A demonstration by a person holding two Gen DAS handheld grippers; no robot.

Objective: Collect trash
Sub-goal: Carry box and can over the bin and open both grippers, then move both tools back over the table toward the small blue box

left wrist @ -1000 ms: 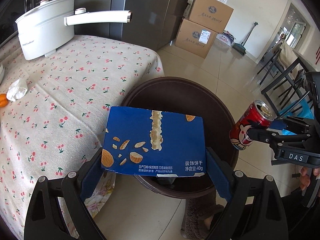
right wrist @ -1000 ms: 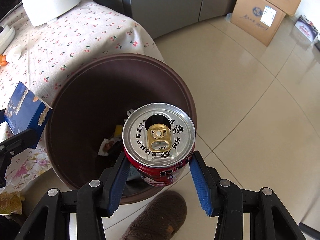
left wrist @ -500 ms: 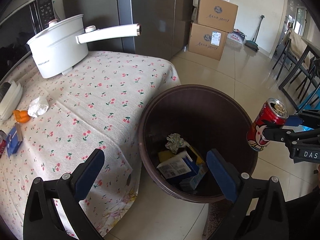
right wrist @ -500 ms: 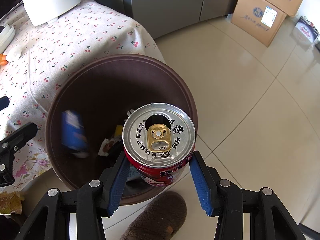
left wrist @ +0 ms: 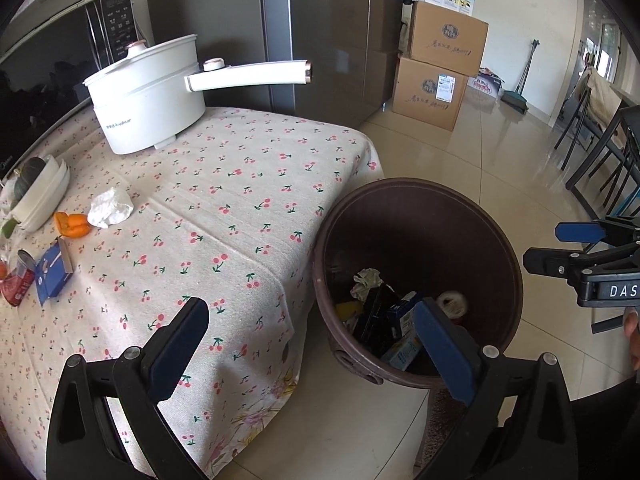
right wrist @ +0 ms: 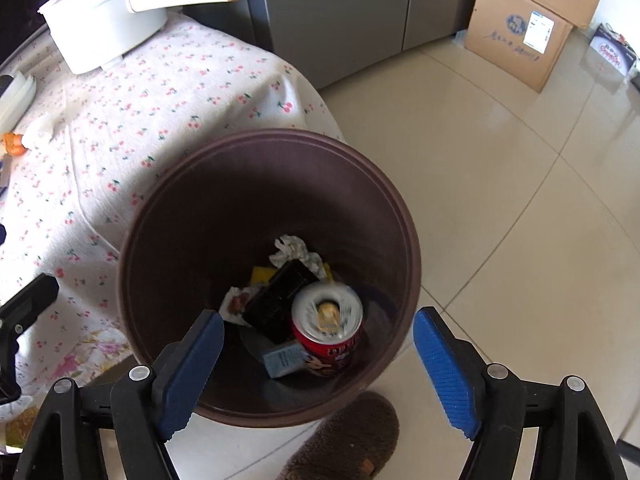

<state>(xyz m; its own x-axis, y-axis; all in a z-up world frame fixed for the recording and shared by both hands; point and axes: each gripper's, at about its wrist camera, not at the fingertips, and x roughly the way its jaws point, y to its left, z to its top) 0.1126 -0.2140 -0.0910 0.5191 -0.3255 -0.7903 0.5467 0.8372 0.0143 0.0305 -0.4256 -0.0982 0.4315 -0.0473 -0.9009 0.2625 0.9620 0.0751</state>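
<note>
A brown round trash bin (left wrist: 500, 236) (right wrist: 408, 240) stands on the floor beside the table. A red drink can (right wrist: 326, 332), blurred, is inside the bin among boxes and crumpled paper; in the left wrist view it shows as a pale round top (left wrist: 452, 303). My right gripper (right wrist: 318, 356) is open and empty above the bin's near rim; it also shows in the left wrist view (left wrist: 560, 248). My left gripper (left wrist: 316, 344) is open and empty over the table corner and bin. On the table lie a white tissue (left wrist: 110, 208), orange peel (left wrist: 71, 224), a small blue box (left wrist: 52, 270) and a red can (left wrist: 18, 280).
A white electric pot (left wrist: 148, 96) with a long handle stands at the table's back. White dishes (left wrist: 40, 192) sit at the left. Cardboard boxes (left wrist: 436, 76) stand by the grey fridge. Dark chairs (left wrist: 600, 152) are at the right. A brown slipper (right wrist: 352, 440) lies by the bin.
The left gripper opened and dropped the blue biscuit box into the bin, then drew back. The right gripper has just opened and the red can has fallen into the bin.
</note>
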